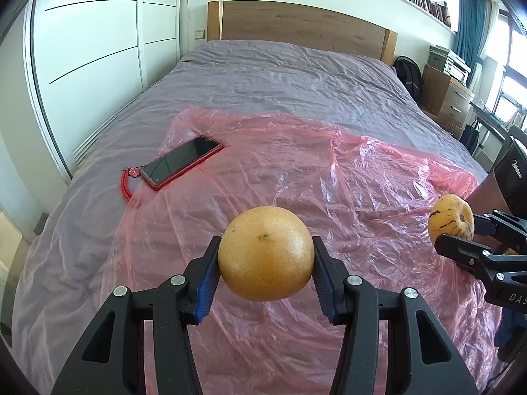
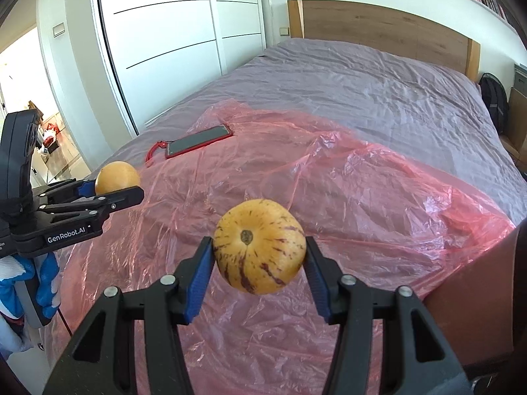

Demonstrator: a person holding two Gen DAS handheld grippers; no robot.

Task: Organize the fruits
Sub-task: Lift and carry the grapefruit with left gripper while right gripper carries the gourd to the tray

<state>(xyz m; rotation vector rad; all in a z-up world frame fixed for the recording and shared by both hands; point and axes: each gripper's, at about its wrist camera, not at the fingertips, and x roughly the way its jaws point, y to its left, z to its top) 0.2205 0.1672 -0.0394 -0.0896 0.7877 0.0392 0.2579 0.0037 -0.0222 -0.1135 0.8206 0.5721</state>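
Note:
My left gripper [image 1: 266,252] is shut on a round golden-brown pear [image 1: 265,254] and holds it above the pink plastic sheet [image 1: 296,151] on the bed. My right gripper [image 2: 259,252] is shut on a yellow melon with purple streaks [image 2: 259,250], also held above the sheet. In the left wrist view the right gripper [image 1: 461,233] and its melon [image 1: 450,221] show at the right edge. In the right wrist view the left gripper [image 2: 108,191] and its pear [image 2: 117,177] show at the left.
A phone in a red case [image 1: 180,162] with a red coiled cord [image 1: 126,187] lies on the sheet's far left part; it also shows in the right wrist view [image 2: 197,141]. The grey bed cover [image 1: 280,75] runs to a wooden headboard [image 1: 303,24]. White wardrobe doors stand left.

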